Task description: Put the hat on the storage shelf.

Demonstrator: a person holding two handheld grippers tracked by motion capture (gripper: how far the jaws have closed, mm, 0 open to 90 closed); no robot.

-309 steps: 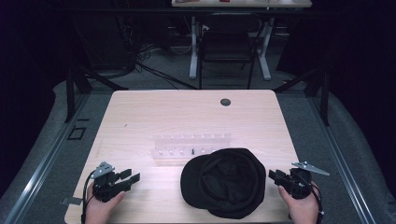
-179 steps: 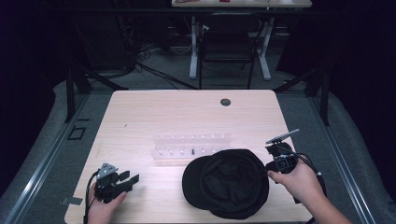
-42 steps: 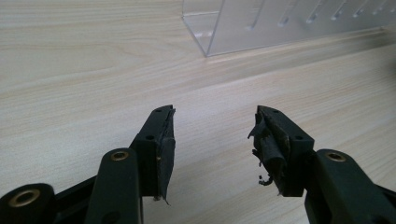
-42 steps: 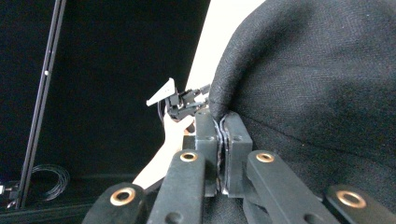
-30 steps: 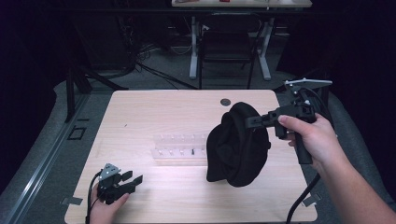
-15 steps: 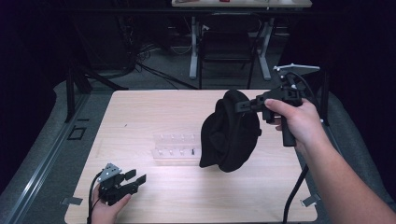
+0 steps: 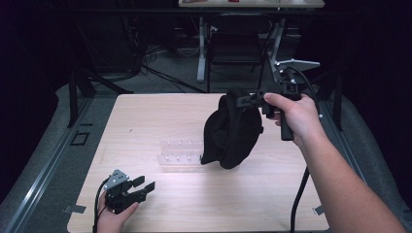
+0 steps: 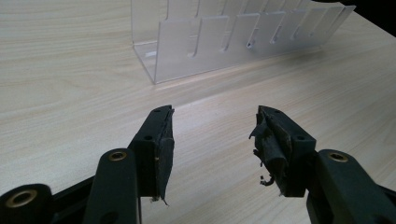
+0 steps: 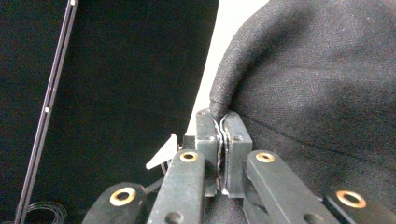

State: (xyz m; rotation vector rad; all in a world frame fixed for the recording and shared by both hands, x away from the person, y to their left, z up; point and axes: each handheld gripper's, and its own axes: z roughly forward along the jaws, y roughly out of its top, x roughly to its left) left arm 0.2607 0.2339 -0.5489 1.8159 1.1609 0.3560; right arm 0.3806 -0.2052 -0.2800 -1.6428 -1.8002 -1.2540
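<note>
A black cap point(image 7: 232, 130) hangs in the air over the right middle of the table, held by its edge. My right gripper point(image 7: 248, 99) is shut on that edge; in the right gripper view the jaws pinch the cap point(image 9: 322, 88) fabric at the right gripper point(image 9: 223, 122) tips. A clear plastic rack point(image 7: 180, 151) with slots lies on the table, its right end behind the hanging cap. My left gripper point(image 7: 142, 184) rests at the table's front left, open with nothing between its jaws. In the left gripper view the left gripper point(image 8: 212, 126) points toward the rack point(image 8: 233, 35).
The wooden table point(image 7: 160, 116) has a small dark round hole near its far edge in earlier frames, now behind the cap. Beyond the table stand desk legs point(image 7: 201, 53) and cables on a grey floor. A cable point(image 7: 297, 201) trails from the right gripper along the forearm.
The right gripper has carried the cap a little leftward over the table. The left gripper has stayed in place.
</note>
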